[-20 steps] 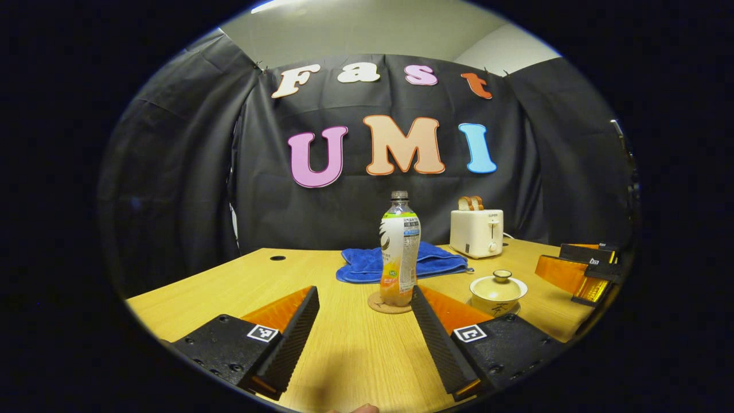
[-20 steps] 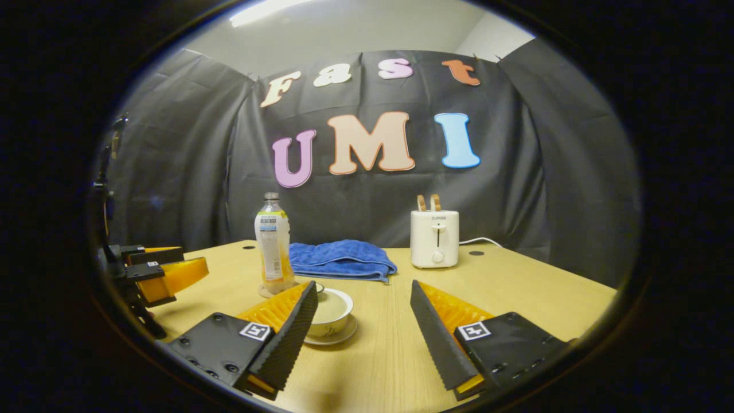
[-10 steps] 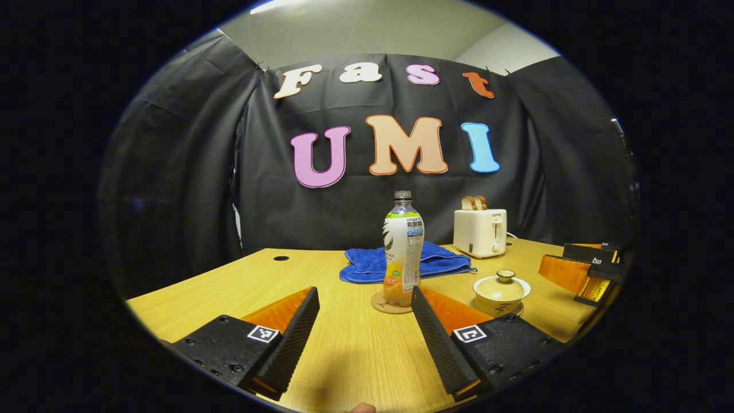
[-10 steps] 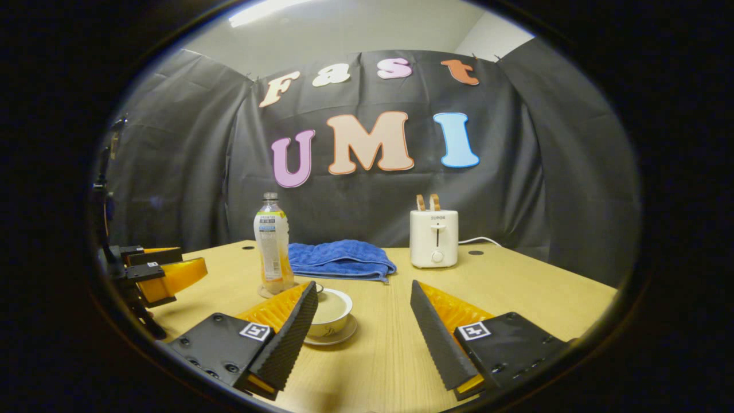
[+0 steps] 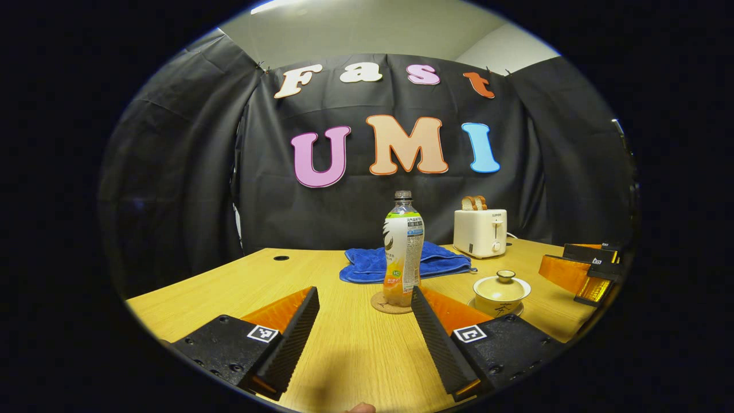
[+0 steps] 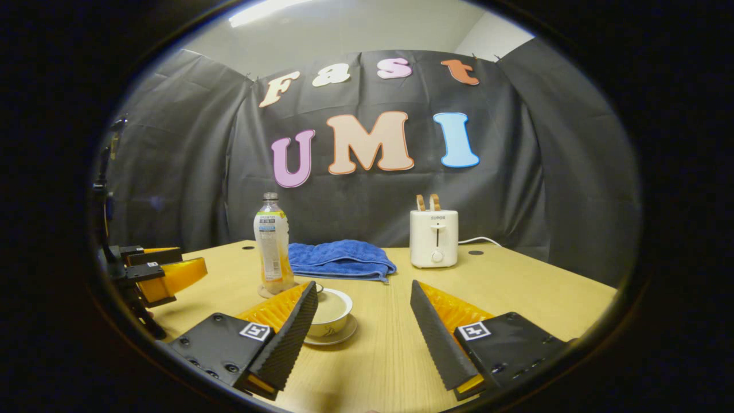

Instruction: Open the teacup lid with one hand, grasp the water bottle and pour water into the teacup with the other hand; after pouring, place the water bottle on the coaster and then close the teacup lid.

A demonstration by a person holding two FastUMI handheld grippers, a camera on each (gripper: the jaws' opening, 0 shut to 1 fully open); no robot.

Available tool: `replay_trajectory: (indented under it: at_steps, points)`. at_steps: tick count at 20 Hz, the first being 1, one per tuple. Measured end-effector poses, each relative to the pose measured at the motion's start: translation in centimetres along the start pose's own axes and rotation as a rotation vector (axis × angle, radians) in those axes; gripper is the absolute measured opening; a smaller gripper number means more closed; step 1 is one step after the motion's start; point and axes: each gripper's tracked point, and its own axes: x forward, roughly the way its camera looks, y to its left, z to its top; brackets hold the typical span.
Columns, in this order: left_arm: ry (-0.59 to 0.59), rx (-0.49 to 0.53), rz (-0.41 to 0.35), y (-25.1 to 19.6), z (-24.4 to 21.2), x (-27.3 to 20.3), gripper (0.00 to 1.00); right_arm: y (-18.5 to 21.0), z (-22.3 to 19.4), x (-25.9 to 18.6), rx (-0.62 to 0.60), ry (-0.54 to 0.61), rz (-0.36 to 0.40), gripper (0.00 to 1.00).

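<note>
A water bottle (image 5: 403,252) with orange drink and no cap stands upright on a round cork coaster (image 5: 387,304). To its right a pale teacup (image 5: 500,292) on a saucer carries its lid (image 5: 504,276). My left gripper (image 5: 364,293) is open, low over the table, short of the bottle. In the right gripper view my right gripper (image 6: 362,287) is open; the lidded teacup (image 6: 334,312) sits partly behind its left finger, and the bottle (image 6: 272,246) stands beyond. Each view catches the other gripper at its edge: right gripper (image 5: 579,272), left gripper (image 6: 163,275).
A blue towel (image 5: 441,261) (image 6: 341,259) lies folded behind the bottle. A white toaster (image 5: 479,232) (image 6: 434,245) holding toast stands at the back, its cord trailing right. The wooden table (image 5: 229,287) has cable holes near its far edge.
The left gripper view has shifted a little, leaving the bottle and teacup slightly farther right. The right gripper has barely moved. Both stay open.
</note>
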Motion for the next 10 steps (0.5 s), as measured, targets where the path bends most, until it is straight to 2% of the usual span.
replay_trajectory:
  at_steps: [10]
  points:
    - [-0.001, 0.0, -0.004, -0.03, 0.05, 0.03, 0.94, 0.0, -0.04, -0.04, 0.0, -0.001, 0.0, 1.0]
